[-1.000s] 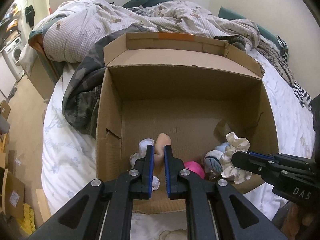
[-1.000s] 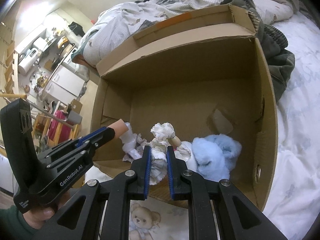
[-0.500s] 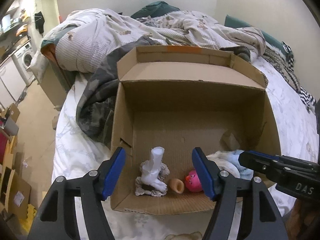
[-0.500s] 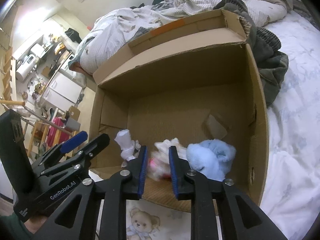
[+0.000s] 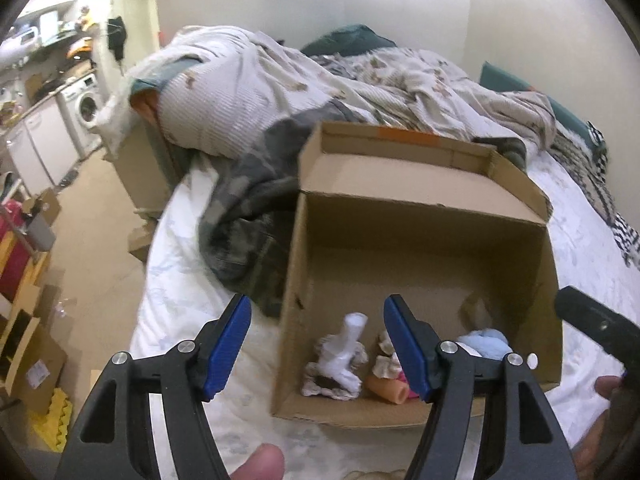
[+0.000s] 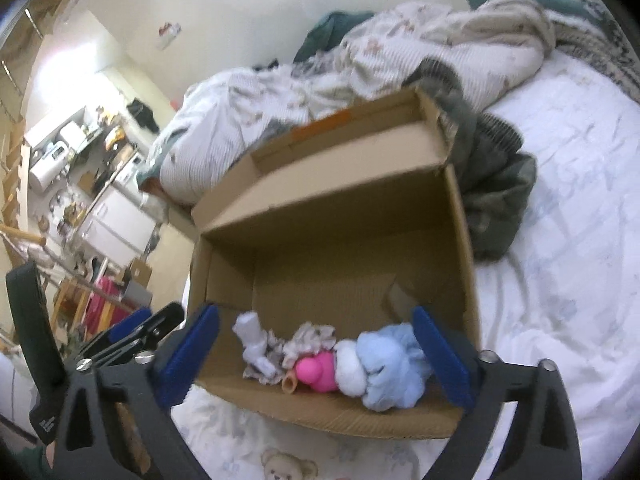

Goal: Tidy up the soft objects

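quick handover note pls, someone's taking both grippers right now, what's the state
Left gripper: open, empty, held over the near left corner of the cardboard box.
Right gripper: open, empty, at the box's near edge.
In the box, along the near wall: white sock, frilly cloth, pink plush, tan tube, light blue plush.
Done: those five are in.
Left: a teddy bear shape shows on the bed in front of the box; toy or sheet print, I cannot tell.

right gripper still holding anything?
No: the right gripper is wide open with nothing between its blue pads, and the pink toy and blue plush lie in the cardboard box.
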`<action>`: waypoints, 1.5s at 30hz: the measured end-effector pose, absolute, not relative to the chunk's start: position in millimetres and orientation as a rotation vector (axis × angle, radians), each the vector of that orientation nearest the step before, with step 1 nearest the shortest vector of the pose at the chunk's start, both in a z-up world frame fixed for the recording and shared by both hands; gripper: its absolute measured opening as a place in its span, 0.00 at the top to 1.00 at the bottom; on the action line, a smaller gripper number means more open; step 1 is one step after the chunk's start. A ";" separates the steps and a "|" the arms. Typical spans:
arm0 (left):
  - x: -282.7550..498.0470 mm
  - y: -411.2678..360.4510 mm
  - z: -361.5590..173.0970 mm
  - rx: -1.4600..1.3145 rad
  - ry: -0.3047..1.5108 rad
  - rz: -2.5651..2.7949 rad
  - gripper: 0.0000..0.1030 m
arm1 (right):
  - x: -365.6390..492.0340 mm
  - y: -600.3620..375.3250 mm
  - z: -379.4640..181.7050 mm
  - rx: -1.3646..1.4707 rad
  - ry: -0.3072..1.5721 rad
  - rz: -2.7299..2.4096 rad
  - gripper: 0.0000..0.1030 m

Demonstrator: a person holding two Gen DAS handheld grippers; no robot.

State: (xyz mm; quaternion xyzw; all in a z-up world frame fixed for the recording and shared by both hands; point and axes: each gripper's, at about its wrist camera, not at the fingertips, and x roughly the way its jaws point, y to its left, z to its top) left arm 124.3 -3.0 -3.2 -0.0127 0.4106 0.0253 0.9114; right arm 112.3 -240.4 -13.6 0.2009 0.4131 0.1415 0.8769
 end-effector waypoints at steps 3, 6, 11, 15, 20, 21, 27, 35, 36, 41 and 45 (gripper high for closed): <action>118.1 1.9 1.5 -0.019 0.834 0.076 0.36 | 105.8 -244.1 -7.4 0.412 0.833 0.264 0.00; 110.8 6.3 5.6 -0.031 0.824 0.077 0.29 | 95.4 -245.6 1.4 0.378 0.788 0.224 0.00; 91.5 10.1 12.1 -0.048 0.799 0.080 0.11 | 79.6 -246.9 11.3 0.338 0.751 0.195 0.00; 76.4 7.2 17.5 -0.022 0.789 0.037 0.01 | 67.7 -245.9 12.5 0.319 0.755 0.193 0.00; 65.5 4.0 12.6 -0.010 0.819 0.001 0.01 | 52.5 -238.7 5.5 0.286 0.770 0.190 0.00; 63.2 3.5 9.2 -0.010 0.833 -0.007 0.01 | 48.9 -236.5 3.8 0.276 0.775 0.189 0.00; 54.3 3.8 3.2 -0.020 0.850 0.013 0.01 | 37.7 -225.5 -6.9 0.226 0.809 0.158 0.00; 52.1 7.6 1.2 -0.040 0.848 0.024 0.01 | 37.9 -222.2 -12.3 0.222 0.821 0.151 0.00; 52.5 7.6 0.9 -0.043 0.850 0.024 0.01 | 38.4 -222.0 -13.2 0.222 0.824 0.150 0.00; 52.9 5.1 0.3 -0.041 0.849 0.015 0.01 | 39.3 -221.1 -13.3 0.217 0.823 0.146 0.00; 52.1 2.4 0.8 -0.036 0.845 0.005 0.01 | 39.0 -220.7 -12.9 0.214 0.822 0.146 0.00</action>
